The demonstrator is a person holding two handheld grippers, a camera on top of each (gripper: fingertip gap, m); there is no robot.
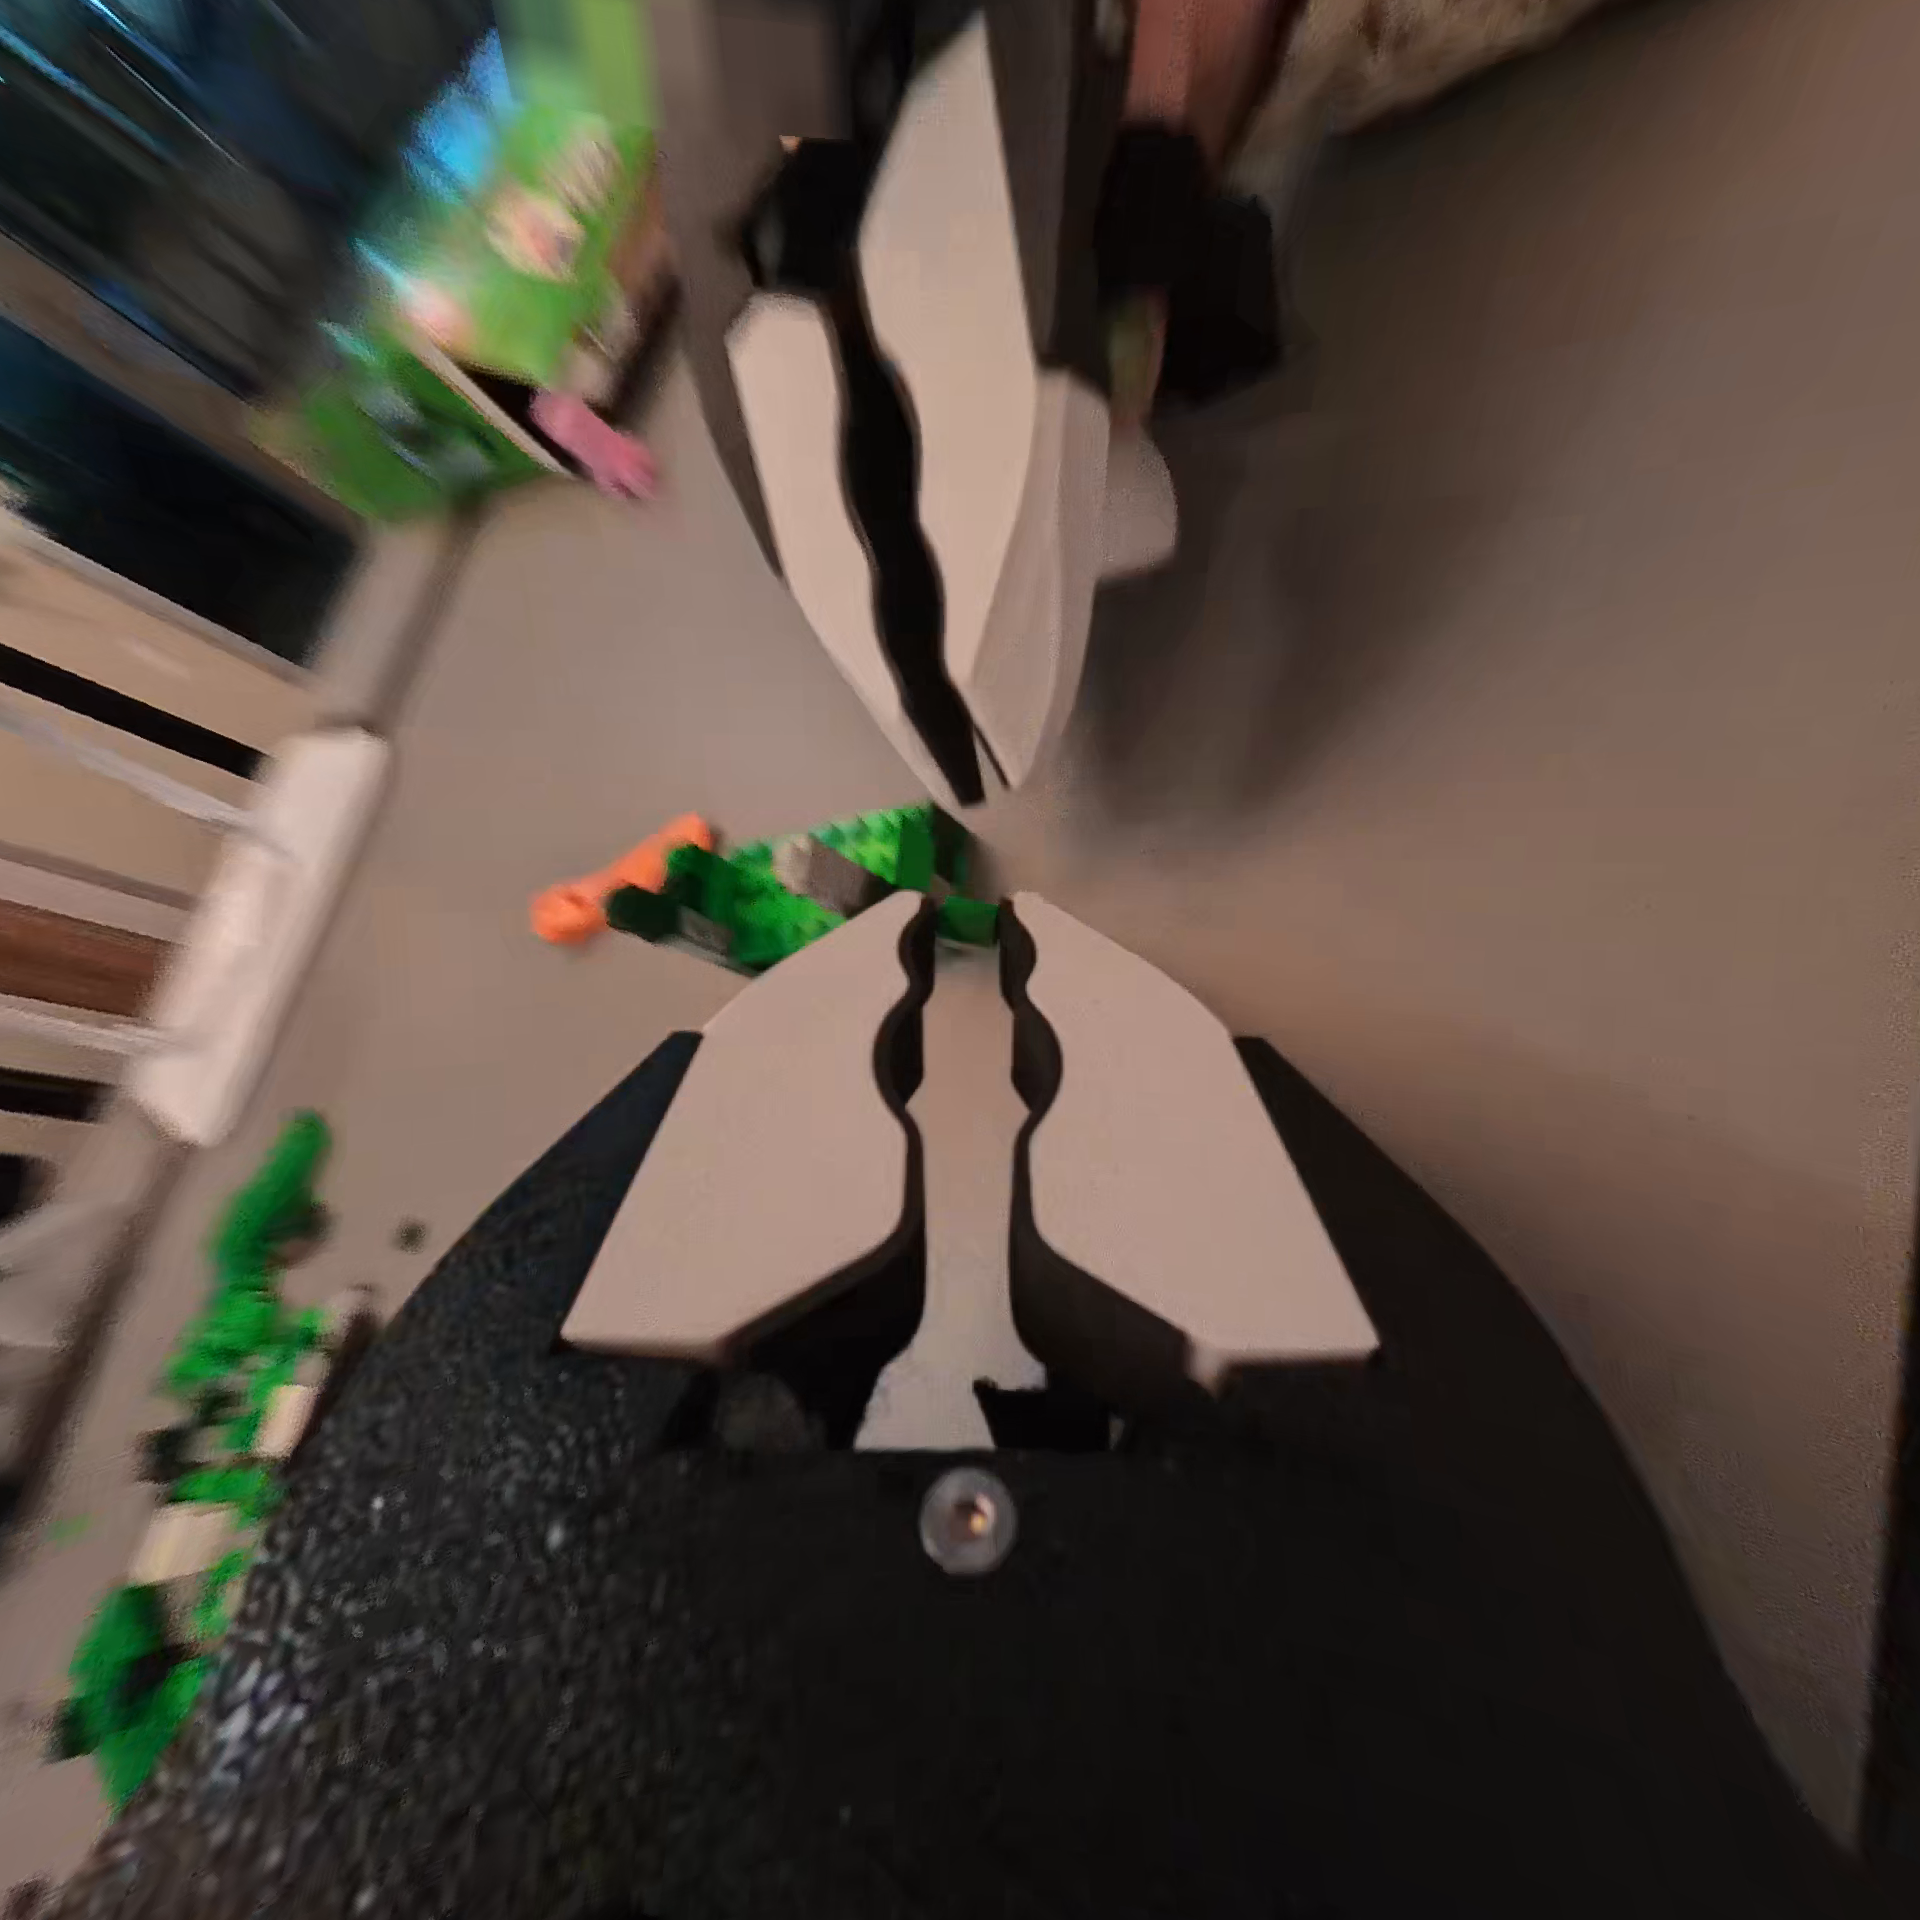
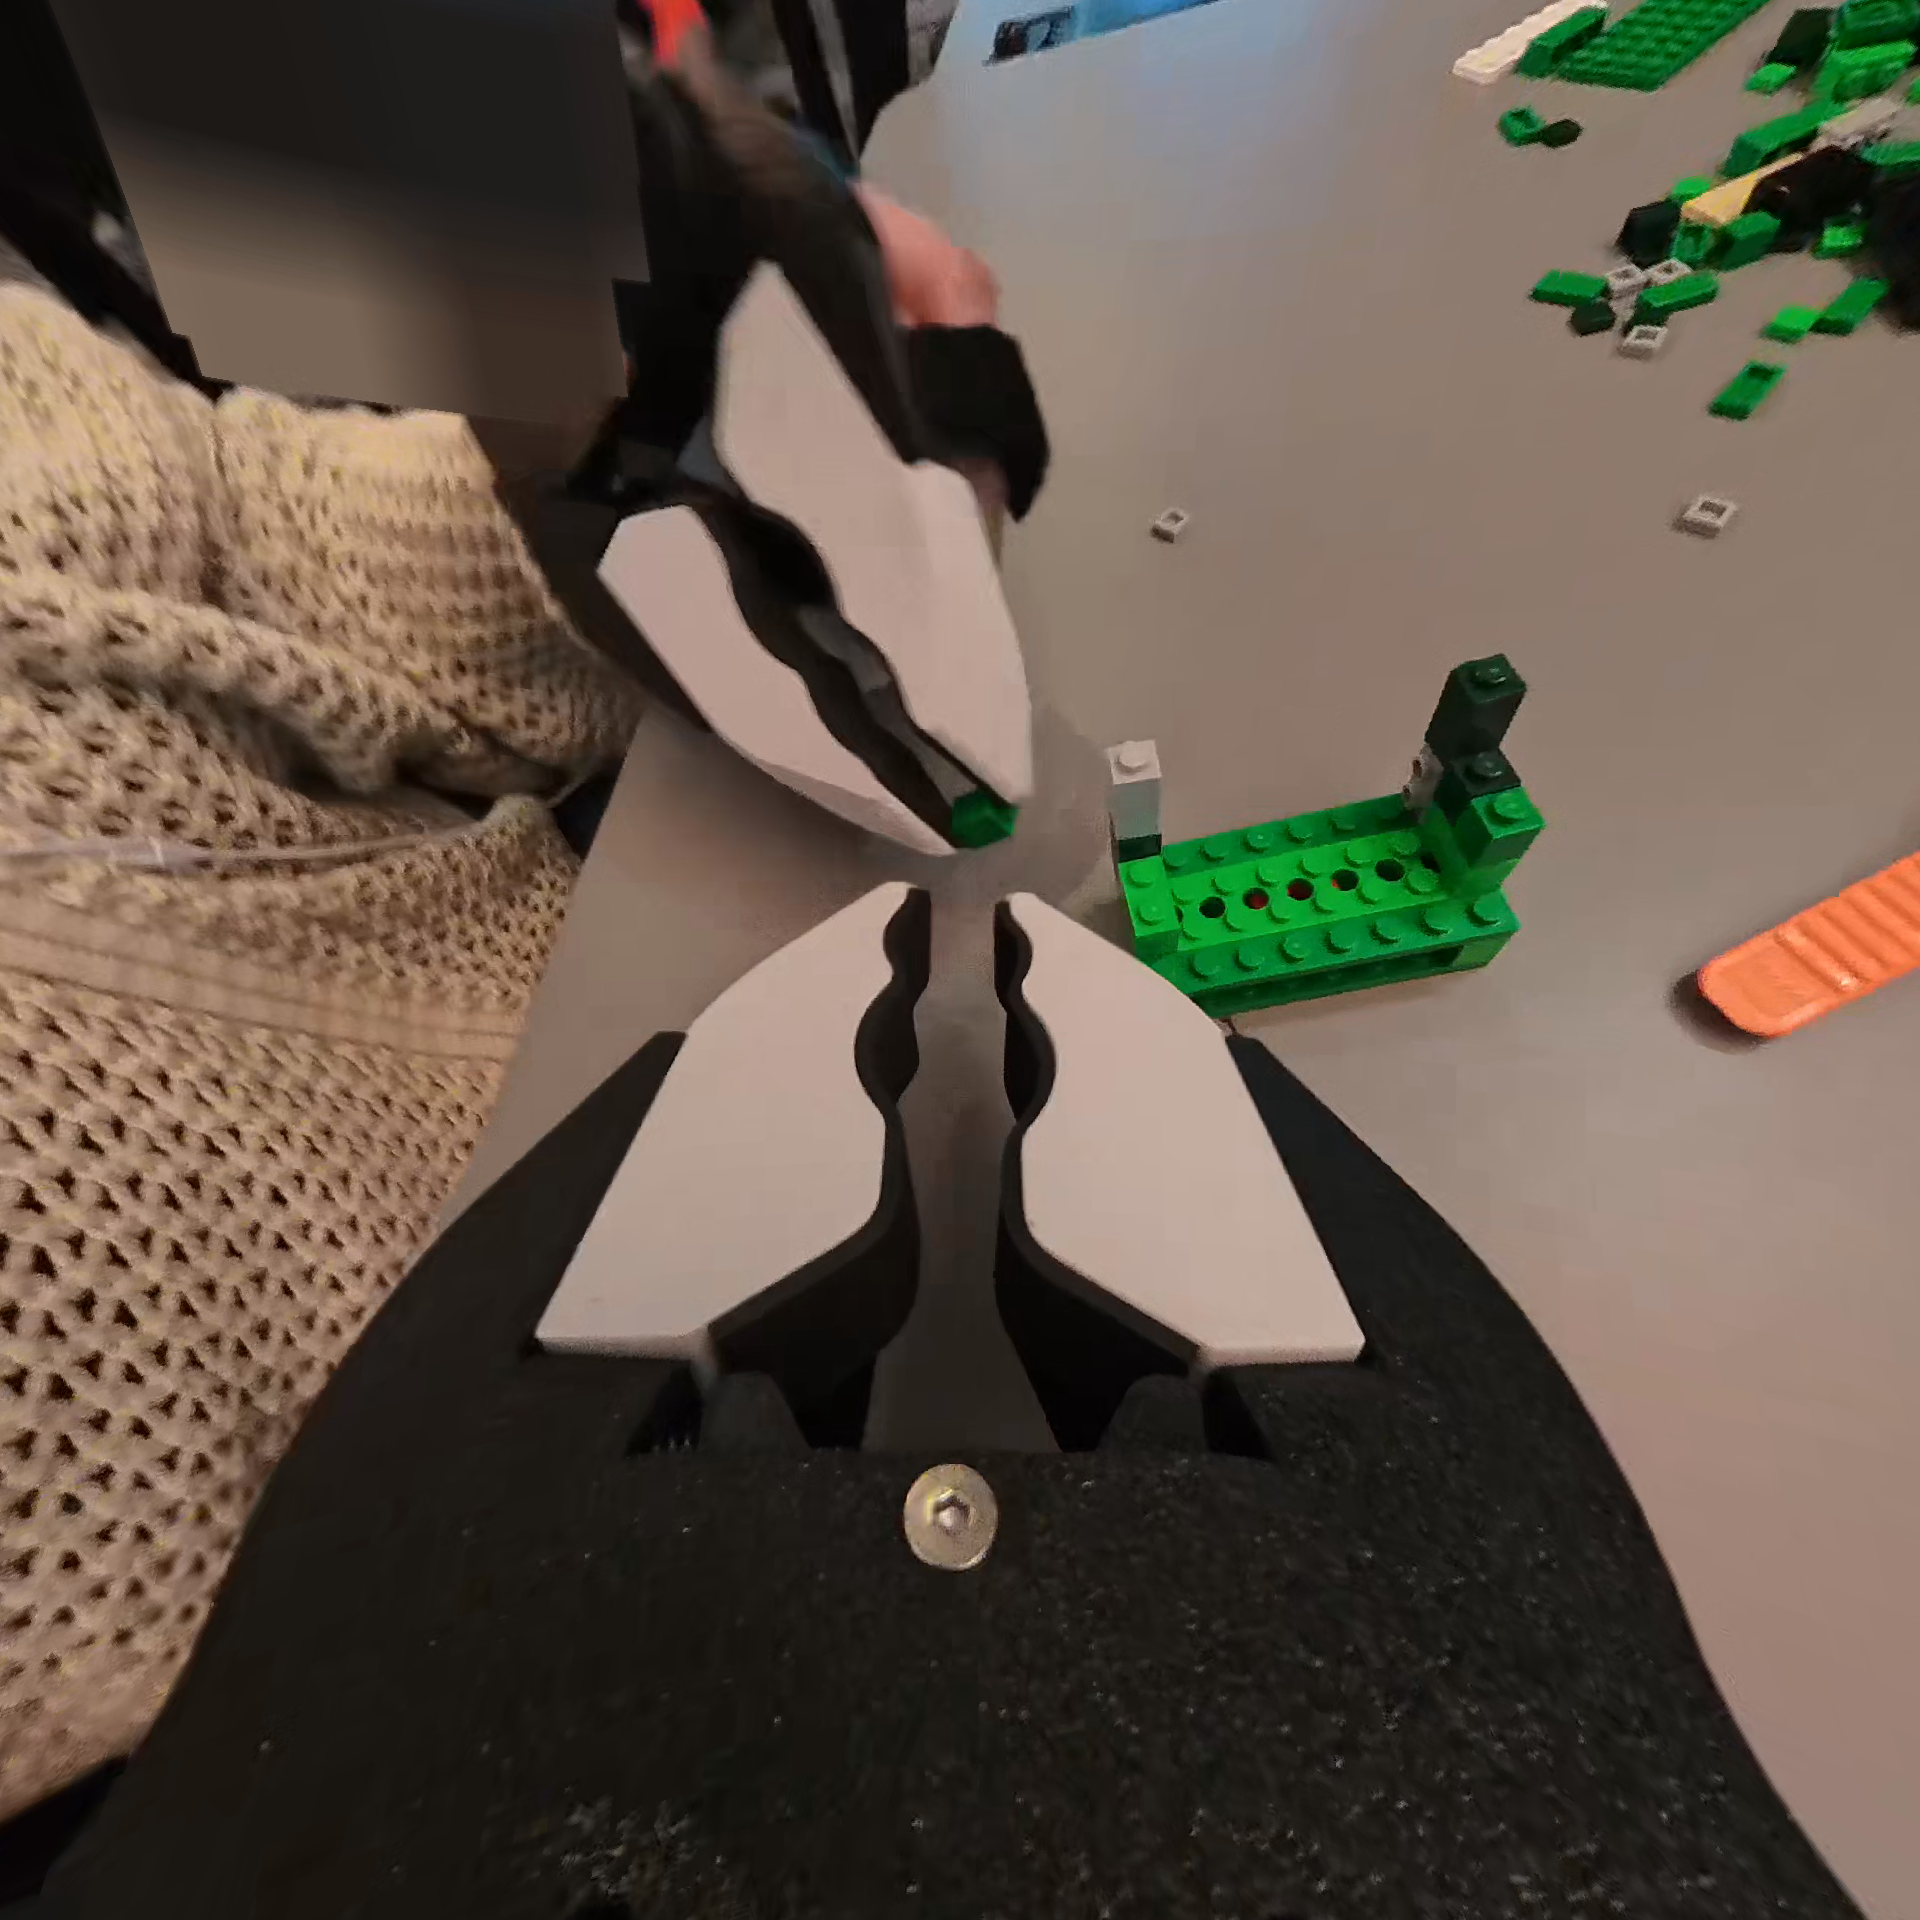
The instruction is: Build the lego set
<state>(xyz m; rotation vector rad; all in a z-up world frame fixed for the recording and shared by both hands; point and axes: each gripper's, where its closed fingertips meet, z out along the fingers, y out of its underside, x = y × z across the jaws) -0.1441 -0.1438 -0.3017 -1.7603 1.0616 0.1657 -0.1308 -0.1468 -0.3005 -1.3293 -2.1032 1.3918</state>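
My left gripper (image 1: pixel 966 912) is shut on a small green brick (image 1: pixel 970 921), which also shows in the right wrist view (image 2: pixel 982 819) at that gripper's tips (image 2: pixel 987 831). My right gripper (image 2: pixel 961 904) is slightly open and empty, tip to tip with the left one just above the grey table (image 2: pixel 1351 1247). It shows blurred in the left wrist view (image 1: pixel 982 790). The partly built green model (image 2: pixel 1320 894) stands just right of the tips. It has a grey post (image 2: pixel 1135 790) and a dark green tower (image 2: pixel 1475 727). It also shows in the left wrist view (image 1: pixel 790 894).
An orange brick separator (image 2: pixel 1818 956) lies right of the model. A pile of loose green bricks (image 2: pixel 1766 187) lies at the far right, with two small grey pieces (image 2: pixel 1171 525) nearer. A person in a knitted sweater (image 2: pixel 208 831) sits at the left. A green box (image 1: pixel 488 312) stands far off.
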